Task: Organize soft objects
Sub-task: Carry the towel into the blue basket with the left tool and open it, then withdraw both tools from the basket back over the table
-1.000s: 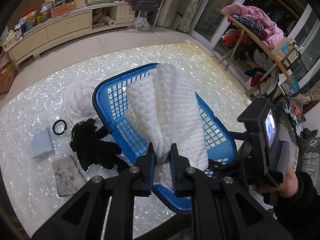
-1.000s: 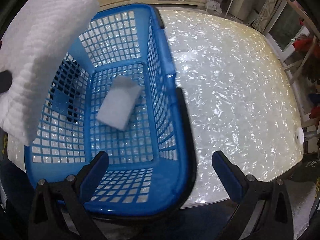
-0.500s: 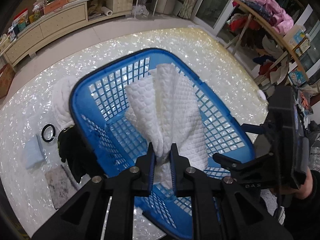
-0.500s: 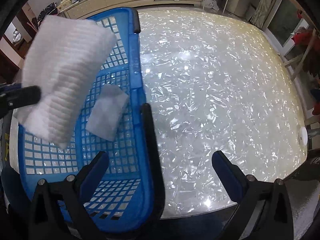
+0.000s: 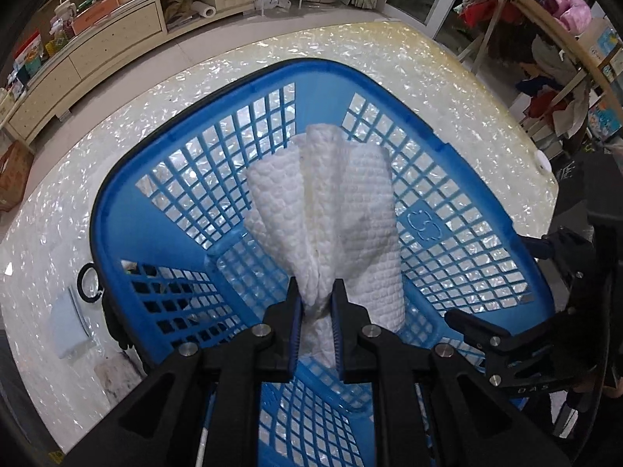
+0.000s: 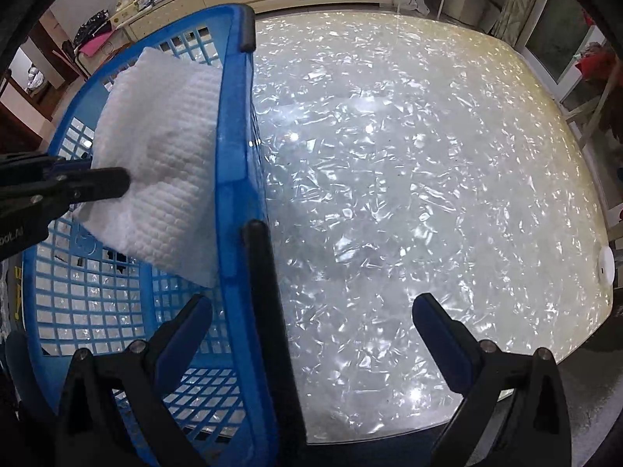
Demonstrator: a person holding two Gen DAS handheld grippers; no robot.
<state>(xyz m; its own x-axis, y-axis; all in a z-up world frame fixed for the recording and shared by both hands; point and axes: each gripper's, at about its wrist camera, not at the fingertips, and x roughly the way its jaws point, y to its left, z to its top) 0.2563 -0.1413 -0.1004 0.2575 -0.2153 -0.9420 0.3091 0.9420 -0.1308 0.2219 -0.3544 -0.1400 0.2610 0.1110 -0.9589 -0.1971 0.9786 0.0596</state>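
A white waffle-weave towel (image 5: 331, 210) is being held by the left gripper (image 5: 316, 303), whose jaws are pinched onto a bunched fold near the towel's near end. The cloth is hanging down inside the blue plastic laundry basket (image 5: 128, 210), its lower folds draped toward the basket's far wall; whether the floor of the basket is being touched cannot be told. The basket is standing on a pearly, shell-patterned table (image 6: 409, 155).

The right gripper (image 6: 311, 321) is being held with its jaws spread wide and nothing between them, straddling the basket's right rim and black handle (image 6: 268, 311).

The towel is judged to be light, soft and limp: it is folding under its own weight and is unlikely to slip from a firm pinch, nor is damage likely. A gathered fold or corner is probably the best place for it to be taken, since a single layer would be sagging and trailing over the rim.
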